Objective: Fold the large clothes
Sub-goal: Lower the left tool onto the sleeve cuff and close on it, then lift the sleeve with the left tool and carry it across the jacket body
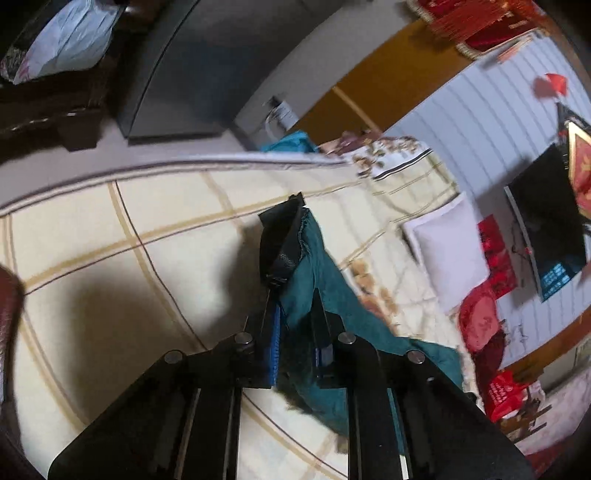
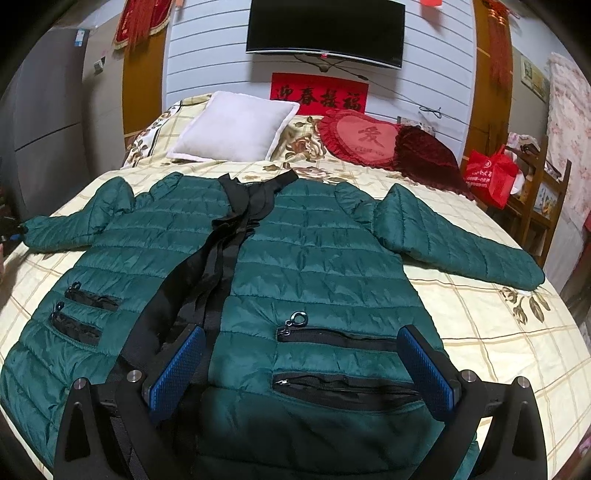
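Observation:
A dark green quilted jacket [image 2: 317, 258] lies front up on the bed [image 2: 498, 332], sleeves spread to both sides and its black front band running down the middle. In the left wrist view my left gripper [image 1: 299, 221] is shut on the end of a green sleeve [image 1: 325, 295], which hangs from the fingers above the sheet. That left sleeve's cuff [image 2: 29, 230] reaches the picture's left edge in the right wrist view. My right gripper [image 2: 301, 332] stands open over the jacket's lower front, its blue pads either side of the zipped pockets [image 2: 332, 338], holding nothing.
At the head of the bed lie a white pillow [image 2: 236, 127], a red heart cushion [image 2: 360, 138] and a dark red cushion [image 2: 428, 158]. A television [image 2: 325, 29] hangs on the wall. A red bag [image 2: 491, 177] sits on a wooden rack to the right. A grey cabinet [image 1: 184, 66] stands beyond the bed's left edge.

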Available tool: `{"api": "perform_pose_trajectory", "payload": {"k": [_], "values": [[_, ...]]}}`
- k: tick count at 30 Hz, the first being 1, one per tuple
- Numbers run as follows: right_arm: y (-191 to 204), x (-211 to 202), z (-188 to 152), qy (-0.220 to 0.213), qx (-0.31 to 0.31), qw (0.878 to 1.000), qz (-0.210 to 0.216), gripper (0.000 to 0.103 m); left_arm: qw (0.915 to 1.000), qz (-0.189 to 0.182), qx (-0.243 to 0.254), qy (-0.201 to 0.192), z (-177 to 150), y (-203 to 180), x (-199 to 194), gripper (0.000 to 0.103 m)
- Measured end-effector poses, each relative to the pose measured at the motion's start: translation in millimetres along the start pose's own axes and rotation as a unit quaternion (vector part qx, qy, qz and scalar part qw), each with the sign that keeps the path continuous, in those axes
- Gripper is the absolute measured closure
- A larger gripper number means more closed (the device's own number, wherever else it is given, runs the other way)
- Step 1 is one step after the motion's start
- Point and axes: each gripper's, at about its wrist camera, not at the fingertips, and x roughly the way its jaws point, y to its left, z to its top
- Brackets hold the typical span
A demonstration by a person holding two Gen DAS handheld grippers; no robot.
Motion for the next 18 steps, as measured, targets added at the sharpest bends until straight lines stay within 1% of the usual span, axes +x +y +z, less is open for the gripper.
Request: {"api": "perform_pose_trajectory", "payload": {"k": [2, 7, 9, 10, 12, 13, 14, 16, 18], "values": [[-3, -1, 0, 0.000, 0.006, 1.000, 0.002, 0.000, 0.9999, 0.009, 0.003, -0.014, 1, -3, -16, 0.091], [-12, -8, -2, -0.006, 0.015, 1.000, 0.000, 0.000, 0.9960, 0.070, -0.002, -0.055, 9, -5, -59, 0.091], [-18, -9, -4, -0.006, 0.015, 1.000, -0.007, 0.000, 0.9938, 0.087, 0.020, -0.066, 7, -18, -71, 0.092], [-22, -10, -6, -0.004, 0.017, 1.000, -0.013, 0.000, 0.9924, 0.090, 0.044, -0.071, 3, -32, -77, 0.092], [-33, -10, -9, 0.001, 0.027, 0.999, -0.019, 0.000, 0.9906, 0.078, 0.088, -0.070, -9, -60, -84, 0.093], [-38, -10, -10, 0.002, 0.033, 0.999, -0.023, 0.000, 0.9892, 0.060, 0.118, -0.064, -19, -83, -87, 0.094], [-43, -10, -11, 0.003, 0.037, 0.999, -0.026, 0.000, 0.9880, 0.047, 0.135, -0.058, -28, -99, -89, 0.094], [-54, -12, -12, 0.003, 0.049, 0.998, -0.033, 0.000, 0.9852, 0.011, 0.164, -0.048, -51, -135, -92, 0.094], [-61, -12, -14, 0.005, 0.056, 0.997, -0.044, 0.000, 0.9812, -0.030, 0.188, -0.032, -81, -173, -91, 0.094]]}}
